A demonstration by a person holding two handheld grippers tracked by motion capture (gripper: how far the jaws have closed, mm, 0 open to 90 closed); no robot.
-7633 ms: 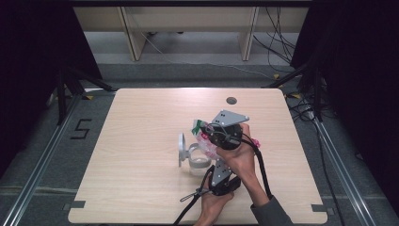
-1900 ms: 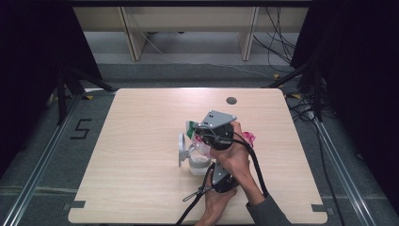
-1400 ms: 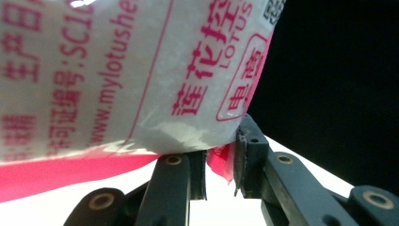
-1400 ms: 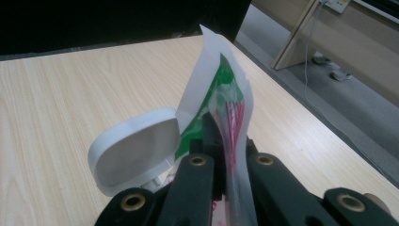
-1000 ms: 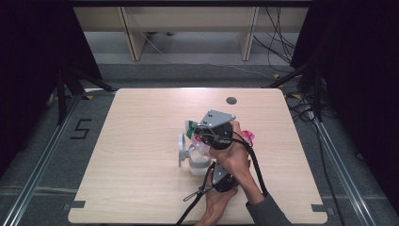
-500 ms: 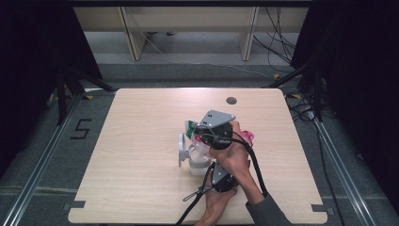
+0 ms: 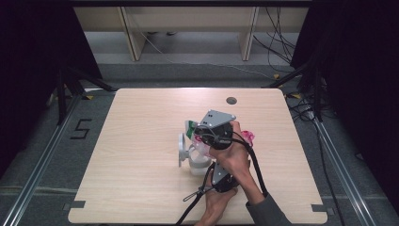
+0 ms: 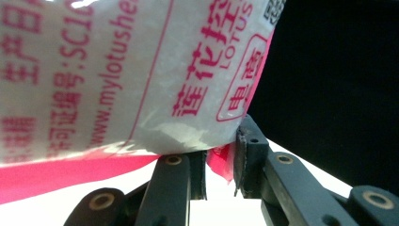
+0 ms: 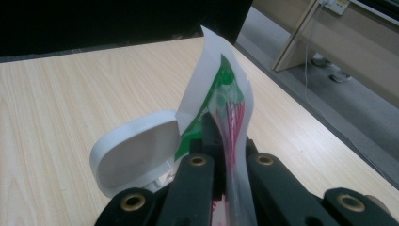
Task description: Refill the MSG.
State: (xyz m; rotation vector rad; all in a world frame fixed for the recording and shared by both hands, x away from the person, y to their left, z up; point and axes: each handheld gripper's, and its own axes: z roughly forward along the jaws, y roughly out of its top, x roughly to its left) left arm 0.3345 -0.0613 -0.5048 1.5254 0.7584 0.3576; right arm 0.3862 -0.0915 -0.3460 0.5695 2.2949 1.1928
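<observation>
A plastic bag (image 8: 141, 70) with red print is held above the middle of the desk (image 7: 141, 188). Its lower corner is pinched by the left gripper (image 8: 221, 165); its green-marked top edge is clamped by the right gripper (image 9: 228, 155). A white container (image 7: 197, 162) with an open lid (image 9: 136, 155) stands just beneath the bag.

Table evenly lit from above, surroundings black; close packet print soft, glare on plastic.
</observation>
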